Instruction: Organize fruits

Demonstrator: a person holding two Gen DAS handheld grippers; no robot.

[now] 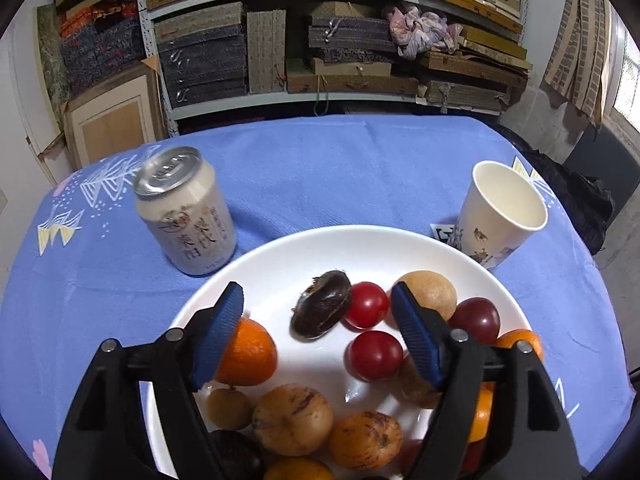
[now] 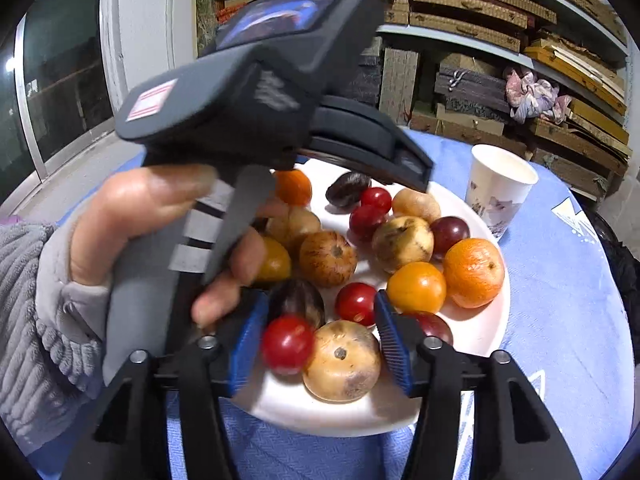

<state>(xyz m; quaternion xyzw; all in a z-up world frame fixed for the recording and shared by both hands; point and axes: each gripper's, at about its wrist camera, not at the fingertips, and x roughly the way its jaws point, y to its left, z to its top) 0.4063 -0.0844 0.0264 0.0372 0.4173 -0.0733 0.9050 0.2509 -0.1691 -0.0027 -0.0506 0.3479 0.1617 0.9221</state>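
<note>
A: While both grippers are hanging over the white plate [image 1: 256,264] on the blue tablecloth [image 1: 320,168], we are working the placing step of the fruit sorting. The left gripper [image 1: 318,336] is standing with its jaws apart and gripping nothing; a dark date-like fruit [image 1: 322,304] and two red cherry tomatoes [image 1: 374,354] are lying loose on the plate between its blue pads [image 1: 218,336], untouched by either one.

B: And we are reading the right gripper [image 2: 320,344] the same way. Its jaws are standing apart, with a red cherry tomato [image 2: 288,344] and a tan round fruit [image 2: 342,360] lying between them on the plate's near edge; the tomato is lying right at the left pad, though we cannot tell whether it is touching. The person's left hand [image 2: 160,220] is crowding that view.

A: So nearly all the fruit we are seeing is already sitting on the plate: oranges, plums, tomatoes. The drink can [image 1: 186,212] and the paper cup [image 1: 500,212] are standing on the cloth beside it.

B: Next, we are judging, both grippers are needing to lift clear without nudging the loose fruit, then go looking for anything left off the plate.
</note>
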